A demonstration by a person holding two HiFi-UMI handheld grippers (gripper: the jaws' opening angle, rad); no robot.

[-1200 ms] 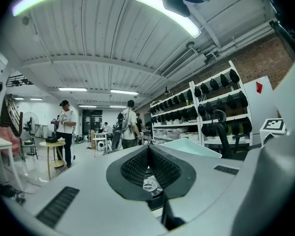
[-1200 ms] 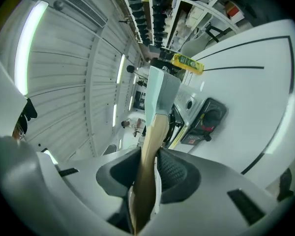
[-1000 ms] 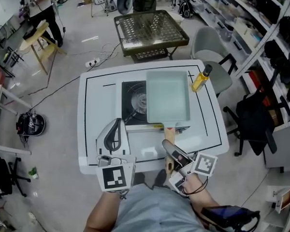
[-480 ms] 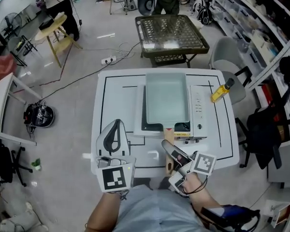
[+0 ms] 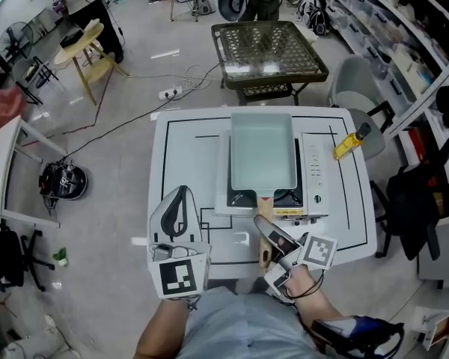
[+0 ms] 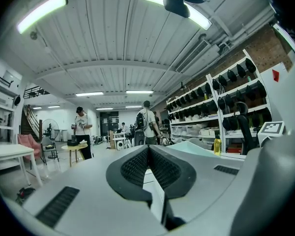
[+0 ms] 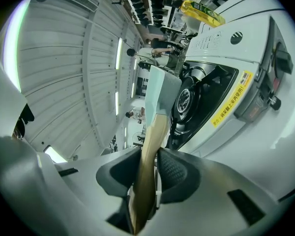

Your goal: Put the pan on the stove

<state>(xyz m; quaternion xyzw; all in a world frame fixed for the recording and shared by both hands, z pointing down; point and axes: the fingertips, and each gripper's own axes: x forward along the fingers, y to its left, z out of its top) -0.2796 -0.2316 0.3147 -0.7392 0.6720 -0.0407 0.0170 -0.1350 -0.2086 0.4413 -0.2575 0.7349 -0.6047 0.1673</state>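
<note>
Right hand-held gripper (image 5: 268, 234): jaws pinch the wooden handle (image 7: 148, 134) of the pan (image 5: 263, 149) near its free end. This keeps the hand off the burner (image 7: 189, 100) and holds the pan level.

The pan is over the stove (image 5: 311, 176), covering most of the burner. Part of the grate shows beside the handle root, so the pan looks slightly off-centre. Whether it rests on the grate or hangs just above it cannot be told.

Left hand-held gripper (image 5: 181, 193): jaws pressed together on nothing, held over the counter (image 5: 183, 155) well clear of the stove, and judged idle.

Surroundings: a yellow bottle (image 5: 349, 145) lies at the counter's far right edge, apart from the stove. Nothing stands between the pan and the burner. The control panel beside the pan is unobstructed.
</note>
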